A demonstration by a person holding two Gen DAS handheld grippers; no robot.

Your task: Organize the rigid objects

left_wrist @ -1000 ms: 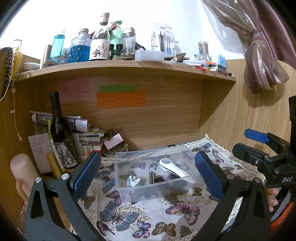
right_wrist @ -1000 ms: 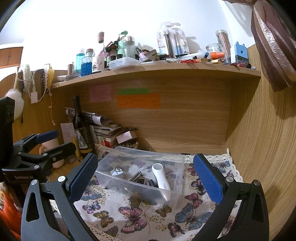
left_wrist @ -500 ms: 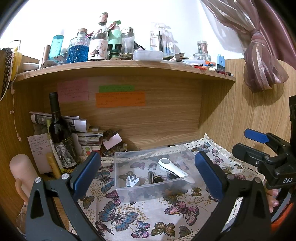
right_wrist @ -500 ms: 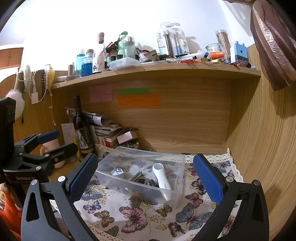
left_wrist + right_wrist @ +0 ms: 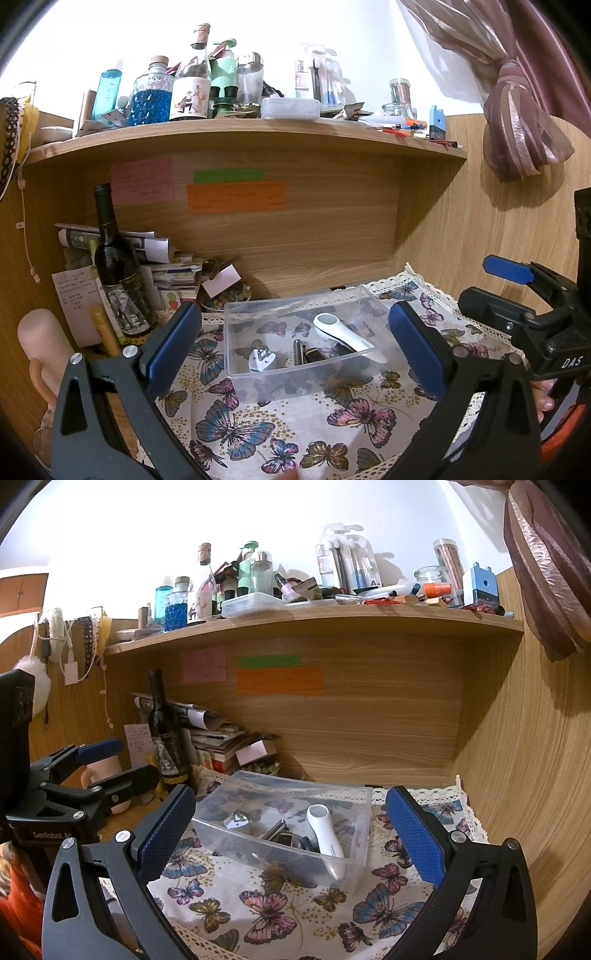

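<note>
A clear plastic box stands on the butterfly cloth. In it lie a white handheld device, a white plug adapter, a metal tube and small dark items. My left gripper is open and empty, held in front of the box. My right gripper is open and empty, also in front of the box. Each gripper shows in the other's view, the right one and the left one.
A wine bottle stands at the back left beside stacked papers and a pink cup. The shelf above holds bottles and jars. Wooden walls close the back and right. A curtain hangs at the right.
Both views have shifted very slightly. The box, its contents and both open grippers stand as before.
</note>
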